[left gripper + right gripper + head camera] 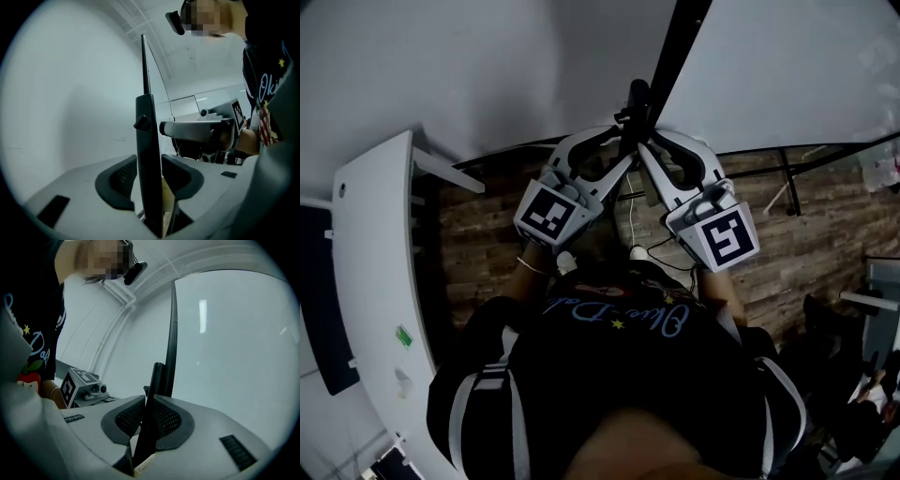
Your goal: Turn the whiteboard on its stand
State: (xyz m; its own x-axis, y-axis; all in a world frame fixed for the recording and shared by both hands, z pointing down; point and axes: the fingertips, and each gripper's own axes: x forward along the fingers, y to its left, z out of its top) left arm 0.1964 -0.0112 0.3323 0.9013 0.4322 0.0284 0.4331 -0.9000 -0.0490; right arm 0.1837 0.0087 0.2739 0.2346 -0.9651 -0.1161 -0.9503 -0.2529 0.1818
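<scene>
From above, the whiteboard (787,66) shows edge-on, its black frame (680,42) running up from the stand's black upright post (635,98). Both grippers meet at that post. My left gripper (614,150) stands open, and the post (149,154) sits between its jaws with a gap on the left side (149,171). A small knob (140,123) sticks out of the post. My right gripper (654,150) is shut on the post (153,385), with both ribbed pads against it (149,416). The white board face (234,348) fills the right gripper view.
A white desk (370,281) curves along the left. The floor (825,244) is wood-patterned, and the stand's black base bars (787,178) cross it. Dark clutter (853,394) lies at the lower right. My torso fills the bottom of the head view.
</scene>
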